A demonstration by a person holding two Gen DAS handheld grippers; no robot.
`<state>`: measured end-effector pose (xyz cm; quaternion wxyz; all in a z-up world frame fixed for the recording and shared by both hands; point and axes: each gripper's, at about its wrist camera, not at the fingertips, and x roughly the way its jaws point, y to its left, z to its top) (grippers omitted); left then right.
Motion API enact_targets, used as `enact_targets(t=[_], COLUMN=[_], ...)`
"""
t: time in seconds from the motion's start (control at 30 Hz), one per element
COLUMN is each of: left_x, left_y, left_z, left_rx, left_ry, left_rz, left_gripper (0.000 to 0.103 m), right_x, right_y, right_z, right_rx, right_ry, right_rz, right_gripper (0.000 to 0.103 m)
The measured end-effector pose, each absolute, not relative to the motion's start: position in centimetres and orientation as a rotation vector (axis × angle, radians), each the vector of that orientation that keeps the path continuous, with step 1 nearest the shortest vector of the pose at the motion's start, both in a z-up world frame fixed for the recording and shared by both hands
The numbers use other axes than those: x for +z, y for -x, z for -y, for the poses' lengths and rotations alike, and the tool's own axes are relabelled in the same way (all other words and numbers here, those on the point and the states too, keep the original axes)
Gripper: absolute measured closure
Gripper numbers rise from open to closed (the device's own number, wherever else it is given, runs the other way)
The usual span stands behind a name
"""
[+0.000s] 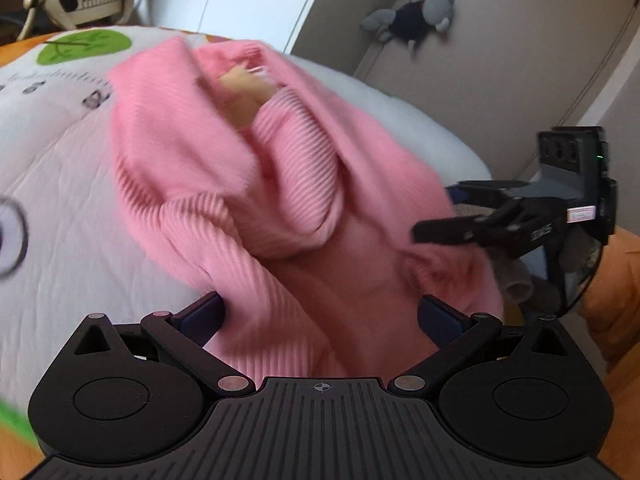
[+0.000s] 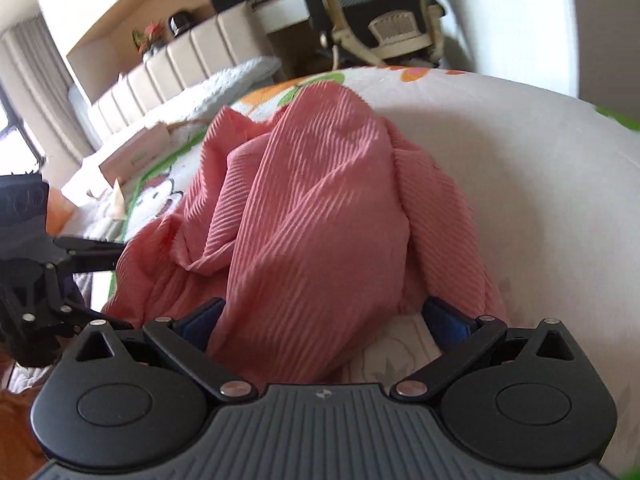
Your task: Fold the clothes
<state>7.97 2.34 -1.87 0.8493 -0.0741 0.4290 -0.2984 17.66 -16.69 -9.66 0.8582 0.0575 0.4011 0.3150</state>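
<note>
The left gripper (image 1: 320,316) stands spread wide, the pink ribbed sweater (image 1: 256,184) bunched between its fingers; the right gripper (image 2: 324,320) is likewise spread, sweater fabric draped between its fingers; beyond, the sweater lies heaped on the white printed quilt (image 1: 60,184); farther off, a chair (image 2: 384,36).

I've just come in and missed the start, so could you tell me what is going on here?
A person is working on a pink ribbed sweater lying crumpled on a printed quilt, one handheld gripper per hand. The left gripper and right gripper each have open jaws with sweater fabric between the fingers, not clamped. The sweater is still bunched, no neat fold yet.
</note>
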Motion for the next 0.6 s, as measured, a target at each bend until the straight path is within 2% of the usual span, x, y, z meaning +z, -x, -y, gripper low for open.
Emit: enact_targets(t=[0.13, 0.27, 0.43, 0.53, 0.57, 0.6], left_x=[-2.1, -0.6, 2.9, 3.8, 3.7, 3.6], left_y=[-6.9, -6.5, -5.2, -5.0, -4.9, -4.9], left_z=[-2.4, -2.8, -2.8, -1.5, -1.1, -0.6], left_rx=[-0.591, -0.498, -0.422, -0.462, -0.471, -0.48], left_ry=[0.144, 0.136, 0.014, -0.035, -0.051, -0.066], left_rz=[-0.886, -0.873, -0.696, -0.648, -0.646, -0.644], left_gripper=[0.0, 0.0, 0.0, 0.0, 0.0, 0.0], right_x=[-9.9, -8.7, -4.7, -4.9, -5.7, -6.7], right_y=[-16.5, -17.0, -18.5, -23.1, -24.5, -25.9], right_z=[16.6, 14.6, 15.5, 15.5, 15.5, 15.3], right_rx=[0.588, 0.589, 0.517, 0.482, 0.474, 0.467], right_ry=[-0.164, -0.092, 0.009, -0.027, -0.036, -0.04], right_rz=[-0.799, -0.804, -0.548, -0.582, -0.604, -0.633], right_gripper=[0.0, 0.0, 0.001, 0.01, 0.016, 0.03])
